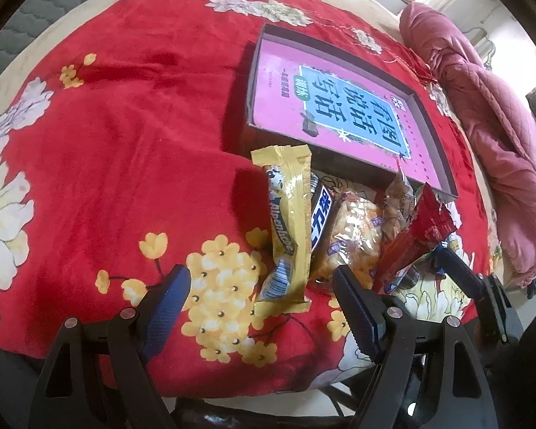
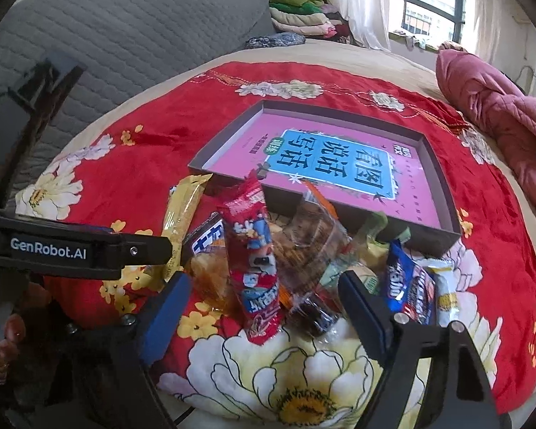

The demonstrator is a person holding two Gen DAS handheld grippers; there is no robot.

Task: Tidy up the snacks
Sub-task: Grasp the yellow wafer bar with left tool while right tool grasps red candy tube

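Note:
A pile of wrapped snacks lies on the red floral blanket in front of a shallow pink-bottomed box, which also shows in the right wrist view. A yellow Alpenliebe pack lies at the pile's left, and it also shows in the right wrist view. A red pack and a clear-wrapped pastry lie in the middle. Blue bars lie at the right. My left gripper is open, just short of the yellow pack. My right gripper is open around the red pack's near end.
A rolled pink quilt lies along the right side of the bed. A grey quilted headboard and folded clothes stand at the back. The left gripper's body reaches in from the left of the right wrist view.

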